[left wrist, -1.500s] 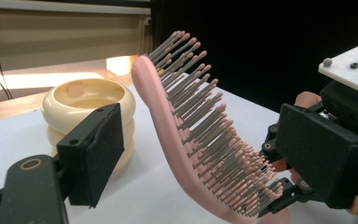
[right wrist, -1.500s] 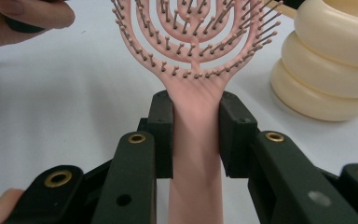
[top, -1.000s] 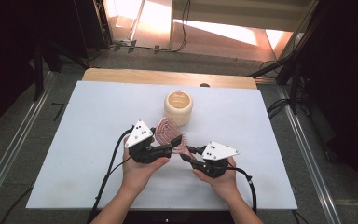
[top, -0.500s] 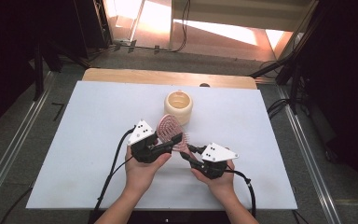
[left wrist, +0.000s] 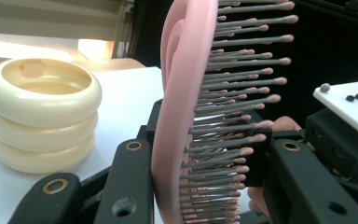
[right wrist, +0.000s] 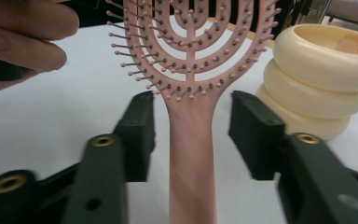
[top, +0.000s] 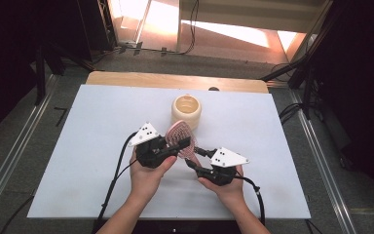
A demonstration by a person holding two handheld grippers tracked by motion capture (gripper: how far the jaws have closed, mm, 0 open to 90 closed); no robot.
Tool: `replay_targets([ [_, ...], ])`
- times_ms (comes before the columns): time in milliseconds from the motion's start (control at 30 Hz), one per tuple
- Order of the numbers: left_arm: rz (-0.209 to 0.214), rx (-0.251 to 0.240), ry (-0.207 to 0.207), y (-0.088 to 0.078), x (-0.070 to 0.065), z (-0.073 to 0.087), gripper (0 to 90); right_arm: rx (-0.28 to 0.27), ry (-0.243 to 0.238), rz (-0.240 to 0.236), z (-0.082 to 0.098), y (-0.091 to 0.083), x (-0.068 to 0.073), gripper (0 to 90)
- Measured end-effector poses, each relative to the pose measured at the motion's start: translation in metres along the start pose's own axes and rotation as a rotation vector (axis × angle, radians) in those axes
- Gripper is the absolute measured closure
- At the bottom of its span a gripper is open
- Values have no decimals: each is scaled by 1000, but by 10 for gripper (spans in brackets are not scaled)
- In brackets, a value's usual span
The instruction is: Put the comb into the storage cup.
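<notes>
- Pink hairbrush (top: 179,137) held above white table (top: 78,146), just in front of cream ribbed holder (top: 186,110), head raised toward holder.
- Left gripper (top: 173,147) clamped on brush head (left wrist: 186,116): one jaw against pink back, other against bristle tips (left wrist: 261,123).
- Right gripper (top: 195,157) apart, jaws either side of brush handle (right wrist: 191,154), clear gaps both sides, not touching.
- Holder (right wrist: 321,79) standing upright, three stacked rings, open top.

On the table (top: 78,146), the pot (top: 186,111) sits at 12 o'clock from the brush (top: 179,138), just beside it.
</notes>
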State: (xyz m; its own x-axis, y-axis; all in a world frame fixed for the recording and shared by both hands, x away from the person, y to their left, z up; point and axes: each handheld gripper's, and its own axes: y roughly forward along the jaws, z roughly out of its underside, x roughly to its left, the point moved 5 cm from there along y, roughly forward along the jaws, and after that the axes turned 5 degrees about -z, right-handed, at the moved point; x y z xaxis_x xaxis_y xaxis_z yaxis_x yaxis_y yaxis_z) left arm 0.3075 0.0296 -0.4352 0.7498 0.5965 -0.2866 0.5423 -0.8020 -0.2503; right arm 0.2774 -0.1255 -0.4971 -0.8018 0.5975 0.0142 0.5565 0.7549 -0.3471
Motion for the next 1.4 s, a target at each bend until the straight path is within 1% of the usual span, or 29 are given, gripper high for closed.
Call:
replay_targets([
  [33, 3, -1, 5, 0, 0, -1, 653, -5, 7, -1, 0, -1, -1, 393],
  [100, 2, -5, 19, -1, 0, -3, 653, -18, 22, -4, -1, -4, -3, 276],
  [133, 2, -5, 28, -1, 1, -4, 653, -19, 36, -9, -1, -5, -4, 214],
  [167, 1, -12, 25, -1, 1, -5, 654, -24, 47, -24, -2, -6, -5, 171],
  [233, 3, -14, 30, -2, 2, -6, 653, -47, 71, -43, -3, -9, -7, 110],
  [333, 2, -21, 34, -3, 3, -8, 654, -63, 81, -64, -5, -14, -9, 67],
  [400, 3, -23, 38, -3, 4, -10, 654, -70, 90, -85, -5, -17, -11, 0],
  [433, 3, -23, 38, -3, 4, -10, 654, -72, 103, -81, -5, -18, -12, 0],
  [533, -3, -27, 33, -4, 6, -12, 654, -81, 106, -68, -4, -23, -15, 0],
  [567, -6, -24, 40, -5, 7, -12, 654, -81, 112, -70, -4, -24, -16, 0],
  [633, -7, -25, 37, -5, 7, -13, 654, -84, 113, -56, -2, -28, -18, 0],
  [667, -4, -34, 39, -6, 8, -14, 654, -83, 112, -53, -1, -29, -19, 0],
  [800, -4, -37, 42, -8, 9, -16, 654, -83, 111, -41, 2, -36, -24, 0],
  [900, -10, -36, 48, -9, 11, -18, 654, -71, 108, -15, 4, -40, -28, 0],
  [933, -9, -41, 43, -10, 11, -18, 654, -70, 108, -9, 5, -42, -29, 0],
  [1000, -13, -44, 45, -11, 13, -19, 654, -73, 109, -4, 6, -45, -31, 0],
  [1033, -7, -42, 44, -12, 13, -20, 654, -70, 108, 0, 7, -46, -32, 0],
  [1133, -8, -40, 49, -12, 15, -21, 654, -72, 115, 9, 10, -51, -34, 0],
  [1233, -11, -41, 51, -13, 16, -22, 654, -68, 105, 24, 13, -56, -37, 0],
  [1400, -11, -46, 53, -15, 18, -24, 654, -72, 117, 45, 17, -66, -42, 0],
])
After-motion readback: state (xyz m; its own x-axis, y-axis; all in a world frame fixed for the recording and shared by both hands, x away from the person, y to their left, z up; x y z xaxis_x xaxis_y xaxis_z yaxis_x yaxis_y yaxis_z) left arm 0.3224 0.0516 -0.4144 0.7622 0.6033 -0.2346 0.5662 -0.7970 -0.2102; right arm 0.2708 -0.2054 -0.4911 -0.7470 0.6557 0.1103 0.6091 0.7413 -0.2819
